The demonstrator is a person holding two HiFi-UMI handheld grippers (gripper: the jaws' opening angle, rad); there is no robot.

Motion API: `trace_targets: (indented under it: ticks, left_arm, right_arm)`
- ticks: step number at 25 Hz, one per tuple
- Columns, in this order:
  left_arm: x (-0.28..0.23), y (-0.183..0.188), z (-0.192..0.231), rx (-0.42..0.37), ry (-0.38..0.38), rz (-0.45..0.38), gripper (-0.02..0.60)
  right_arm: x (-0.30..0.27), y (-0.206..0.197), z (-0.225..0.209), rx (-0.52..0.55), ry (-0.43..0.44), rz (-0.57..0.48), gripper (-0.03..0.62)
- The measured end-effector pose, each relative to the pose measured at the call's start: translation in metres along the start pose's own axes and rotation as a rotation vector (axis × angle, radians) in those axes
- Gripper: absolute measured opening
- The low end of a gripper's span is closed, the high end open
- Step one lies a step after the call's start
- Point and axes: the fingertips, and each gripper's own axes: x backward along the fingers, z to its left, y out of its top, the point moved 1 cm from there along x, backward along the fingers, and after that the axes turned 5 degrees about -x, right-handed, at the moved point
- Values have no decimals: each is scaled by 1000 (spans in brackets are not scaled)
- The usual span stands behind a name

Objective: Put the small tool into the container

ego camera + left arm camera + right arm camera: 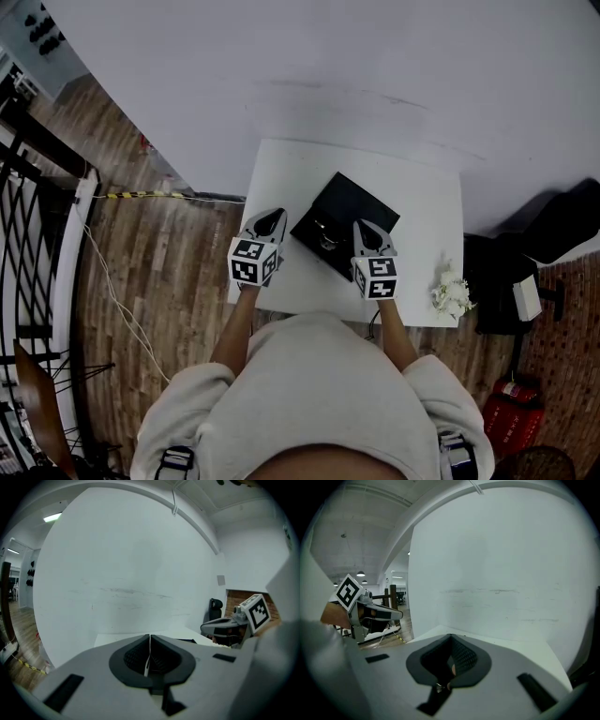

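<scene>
- Small tool (327,235): apparently the little shiny piece lying inside the black container (354,202), near its lower-left wall; too small to name more closely.
- Container: square, black, turned corner-on like a diamond, at the middle of the white table (417,192), well clear of every table edge.
- Left gripper (275,216): jaws pressed together with only a hairline seam between the pads, nothing held; poised over bare table just left of the container's left corner.
- Right gripper (364,226): jaws closed too; a tiny tan speck in the slot behind the pads, too small to identify; tip over the container's lower-right part.
- Print in view: square black-and-white marker patterns on the left cube (251,261) and the right cube (378,277).
- Open room: bare tabletop left of the container and a wider bare strip to its right, up to a bunch of white flowers (452,294) at the table's lower-right edge.
- Far table edge at the foot of the white wall (328,75); near edge just ahead of the person's light sweatshirt (319,394).
- Wooden floor (159,281) at frame left, crossed by yellow-and-black tape (141,195).
</scene>
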Motion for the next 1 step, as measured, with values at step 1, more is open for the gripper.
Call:
trace_targets:
  ticks: [1]
  left_arm:
    - [0,0,0,0,0,0,12]
  right_arm:
    - [0,0,0,0,1,0,-2]
